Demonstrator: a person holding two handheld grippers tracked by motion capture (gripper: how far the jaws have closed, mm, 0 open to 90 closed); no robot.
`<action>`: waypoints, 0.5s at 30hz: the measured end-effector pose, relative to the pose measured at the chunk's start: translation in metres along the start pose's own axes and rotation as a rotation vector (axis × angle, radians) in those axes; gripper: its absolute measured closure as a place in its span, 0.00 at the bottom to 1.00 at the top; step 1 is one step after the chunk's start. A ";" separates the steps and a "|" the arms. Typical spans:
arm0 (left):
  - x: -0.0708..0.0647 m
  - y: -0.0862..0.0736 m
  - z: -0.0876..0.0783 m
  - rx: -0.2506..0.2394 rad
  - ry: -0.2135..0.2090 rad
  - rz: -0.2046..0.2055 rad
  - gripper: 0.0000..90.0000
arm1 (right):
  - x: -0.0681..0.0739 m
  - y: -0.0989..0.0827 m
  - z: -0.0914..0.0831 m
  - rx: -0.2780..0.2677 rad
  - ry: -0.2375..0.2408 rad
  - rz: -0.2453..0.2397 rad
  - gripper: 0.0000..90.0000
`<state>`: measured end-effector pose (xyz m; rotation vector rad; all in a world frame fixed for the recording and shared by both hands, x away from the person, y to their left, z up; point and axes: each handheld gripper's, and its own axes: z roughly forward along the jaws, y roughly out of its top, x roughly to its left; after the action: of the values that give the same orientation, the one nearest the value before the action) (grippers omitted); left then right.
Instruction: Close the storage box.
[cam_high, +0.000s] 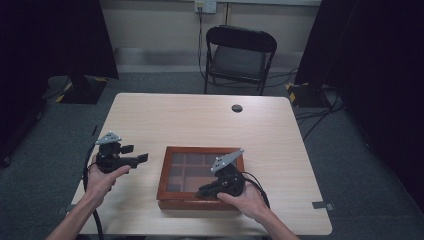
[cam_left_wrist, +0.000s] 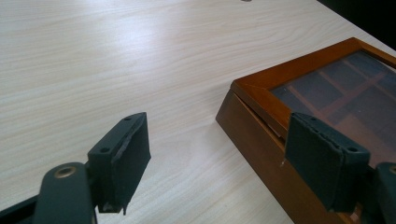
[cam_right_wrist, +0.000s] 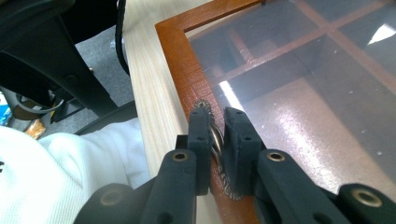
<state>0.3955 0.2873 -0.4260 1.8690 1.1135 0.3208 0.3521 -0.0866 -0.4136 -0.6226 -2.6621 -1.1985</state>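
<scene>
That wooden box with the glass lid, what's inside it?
Through the glass lid of the wooden box, wooden dividers form compartments; those in view look empty. The right gripper, shut on the lid's metal pull, hides part.

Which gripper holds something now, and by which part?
The right gripper pinches the small metal pull on the wooden box's lid frame. The left gripper holds nothing.

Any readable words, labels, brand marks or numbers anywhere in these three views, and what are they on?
None can be read.
Wooden box, its glass lid and the table: no lettering.
Wall socket: too small to tell any marking.
White garment: a dark mark at its left edge, cut off, unreadable.
</scene>
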 end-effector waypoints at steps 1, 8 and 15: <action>-0.001 0.000 0.001 0.001 -0.002 0.001 0.24 | 0.000 -0.001 0.002 0.003 0.001 0.002 0.91; 0.001 -0.002 0.005 0.027 0.009 0.004 0.24 | -0.001 -0.009 0.014 0.041 -0.015 0.013 0.91; 0.010 -0.009 0.012 0.068 0.022 -0.020 0.23 | -0.010 -0.010 0.002 -0.019 -0.095 0.083 0.68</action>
<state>0.4036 0.2896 -0.4419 1.9164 1.1706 0.2965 0.3572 -0.0942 -0.4249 -0.8042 -2.6747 -1.2016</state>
